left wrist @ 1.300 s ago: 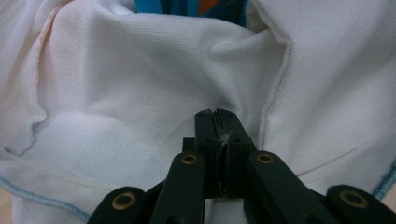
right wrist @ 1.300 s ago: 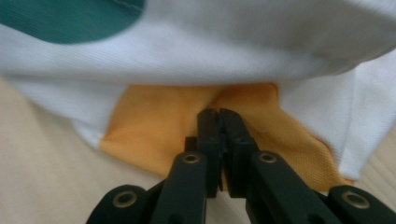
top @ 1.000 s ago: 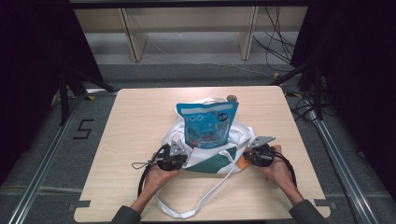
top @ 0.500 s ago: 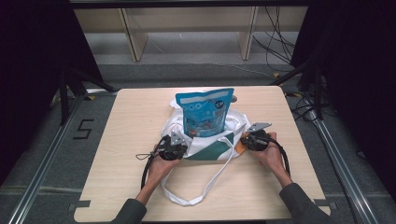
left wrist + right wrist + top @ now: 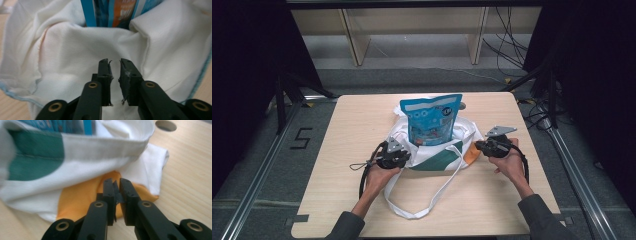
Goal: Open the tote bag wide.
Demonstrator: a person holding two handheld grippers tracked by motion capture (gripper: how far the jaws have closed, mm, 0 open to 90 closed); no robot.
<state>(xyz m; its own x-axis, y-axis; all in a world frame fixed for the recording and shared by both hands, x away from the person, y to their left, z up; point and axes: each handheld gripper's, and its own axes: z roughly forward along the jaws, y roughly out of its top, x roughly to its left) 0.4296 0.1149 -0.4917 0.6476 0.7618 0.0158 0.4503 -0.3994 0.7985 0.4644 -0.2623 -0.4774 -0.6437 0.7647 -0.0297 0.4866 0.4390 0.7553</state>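
A white tote bag (image 5: 437,152) with a green band and an orange corner stands mid-table, its long handle looping toward the person. A blue snack pouch (image 5: 430,119) sticks upright out of its mouth. My left gripper (image 5: 398,154) is against the bag's left side. In the left gripper view its jaws are a narrow crack apart (image 5: 115,62), white cloth (image 5: 75,50) showing behind the gap and nothing pinched. My right gripper (image 5: 479,146) is at the orange corner (image 5: 82,197). In the right gripper view its jaws (image 5: 116,182) are closed pad to pad just above that cloth.
The wooden table (image 5: 352,130) has bare room left and right of the bag and a round hole (image 5: 165,125) behind it. Dark frame rails and cables run along both sides of the table.
The bag with the pouch has slid away from the person and stands more upright. Both hands followed it forward, and the right gripper has shifted slightly outward.
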